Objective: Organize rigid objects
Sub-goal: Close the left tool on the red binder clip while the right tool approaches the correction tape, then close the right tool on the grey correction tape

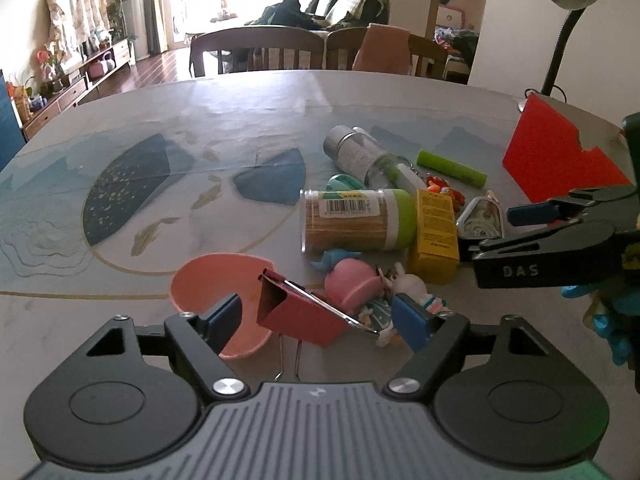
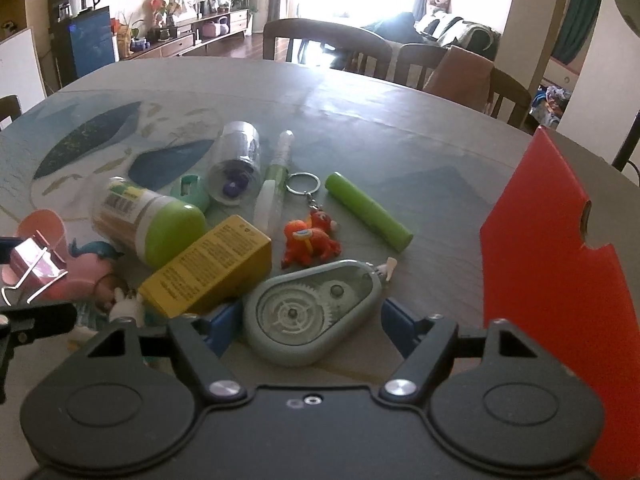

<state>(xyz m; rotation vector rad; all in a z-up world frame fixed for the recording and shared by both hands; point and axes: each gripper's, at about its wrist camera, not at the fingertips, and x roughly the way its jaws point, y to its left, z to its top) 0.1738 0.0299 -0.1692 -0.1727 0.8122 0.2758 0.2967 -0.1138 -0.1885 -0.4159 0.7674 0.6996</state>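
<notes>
A pile of small items lies on the table. My left gripper [image 1: 320, 318] is open around a red binder clip [image 1: 298, 308], fingers apart from it, with a pink bowl [image 1: 218, 280] just behind on the left. My right gripper [image 2: 310, 326] is open around a grey correction tape dispenser [image 2: 312, 314]; it also shows in the left wrist view [image 1: 480, 220]. Nearby lie a toothpick jar with green lid [image 2: 148, 222], a yellow box [image 2: 210, 266], a green tube [image 2: 368, 210], an orange keychain figure [image 2: 308, 236], a clear jar [image 2: 236, 162] and a pink whale toy [image 1: 352, 284].
A red open box [image 2: 556, 272] stands at the right of the table. A desk lamp [image 1: 572, 4] stands at the far right. Chairs [image 1: 256, 50] line the far edge. The patterned tablecloth [image 1: 160, 152] covers the left half.
</notes>
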